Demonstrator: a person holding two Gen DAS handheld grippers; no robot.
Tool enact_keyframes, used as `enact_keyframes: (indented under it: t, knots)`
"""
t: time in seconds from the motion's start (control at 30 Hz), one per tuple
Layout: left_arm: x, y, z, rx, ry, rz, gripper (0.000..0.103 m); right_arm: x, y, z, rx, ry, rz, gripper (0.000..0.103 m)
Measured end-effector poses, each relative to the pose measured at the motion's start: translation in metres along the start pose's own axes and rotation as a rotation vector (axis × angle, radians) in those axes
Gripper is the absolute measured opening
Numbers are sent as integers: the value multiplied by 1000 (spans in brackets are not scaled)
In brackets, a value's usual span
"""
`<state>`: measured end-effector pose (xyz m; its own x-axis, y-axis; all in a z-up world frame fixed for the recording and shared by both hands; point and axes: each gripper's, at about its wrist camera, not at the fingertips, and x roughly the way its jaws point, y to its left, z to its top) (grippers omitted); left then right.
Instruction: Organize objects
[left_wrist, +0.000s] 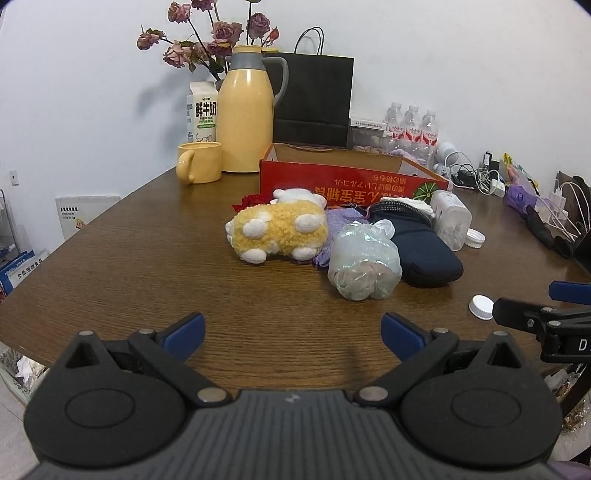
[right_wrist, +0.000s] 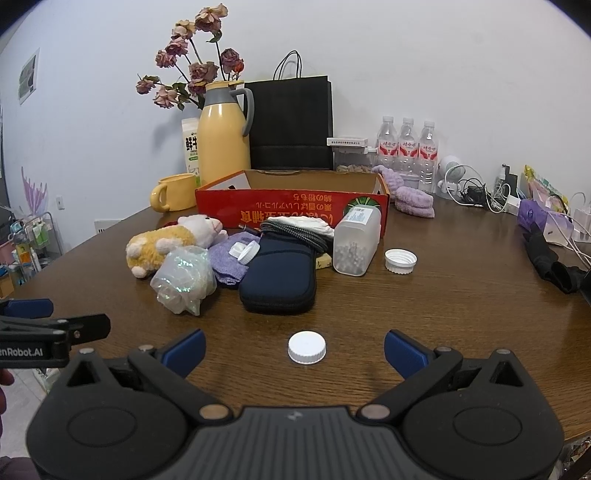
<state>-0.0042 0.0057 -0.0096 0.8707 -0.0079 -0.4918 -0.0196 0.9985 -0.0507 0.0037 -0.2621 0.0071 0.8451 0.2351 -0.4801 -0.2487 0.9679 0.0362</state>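
Both claws wide and empty over a cluttered desk

We see our left claw (left_wrist: 293, 334) spread wide over bare wood, with the plush (left_wrist: 277, 230), the shiny bag (left_wrist: 364, 264) and the navy pouch (left_wrist: 421, 243) heaped ahead, touching one another, just before the red box (left_wrist: 332, 181). Our right claw (right_wrist: 293, 350) is equally wide, a white cap (right_wrist: 307, 347) lying loose between its fingers; the left view shows that cap (left_wrist: 481, 307) only at its edge. The right view alone shows the jar (right_wrist: 356, 242) whole, lidless, its lid (right_wrist: 400, 260) just beside it; in the left view the pouch half hides it. We cannot see into the box. The brown wood-grain desk (right_wrist: 461, 314) meets a white wall, with a thermos (right_wrist: 223, 144), mug (right_wrist: 175, 192), black bag (right_wrist: 291, 122) and bottles (right_wrist: 406, 147) at the back
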Motion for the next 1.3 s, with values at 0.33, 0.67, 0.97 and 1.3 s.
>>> enact_keyframes:
  t: [0.33,0.67,0.97,1.3]
  knots:
    - [12,-6,0,14,36,-13,103,24,-5,-3,-28,32,12,90]
    - [35,-20,15,30,33,-31,103,51,-14,-3,-23,45,60,27]
    - [65,-40,42,26,17,-61,103,51,-19,10,-14,-8,50,27]
    - [104,-36,44,-48,121,-116,48,55,-17,23,-26,-43,56,27]
